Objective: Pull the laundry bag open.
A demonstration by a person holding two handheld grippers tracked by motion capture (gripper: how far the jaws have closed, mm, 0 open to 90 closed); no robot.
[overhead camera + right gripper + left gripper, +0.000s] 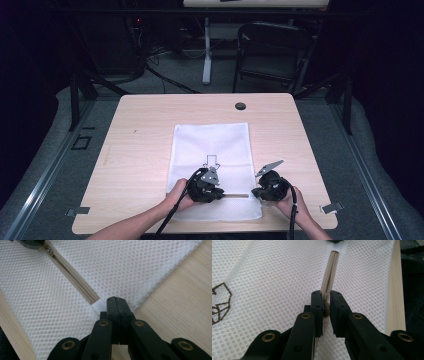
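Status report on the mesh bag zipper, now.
Left gripper shut on zipper pull. Right gripper shut on mesh bag edge by zipper end. Nothing in the way.

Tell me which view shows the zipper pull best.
The left gripper view: the beige zipper pull sits close up between the left claw tips. The right gripper view shows the zipper's closed end, the pull hidden; the high view shows a thin line.

The table (150, 120) surface left, right and far of the white mesh bag (212, 140) lies bare and passable. A dark round cap (240, 106) sits near the far edge. Small clips (332, 207) occupy the near corners. Both grippers crowd the bag's near end.
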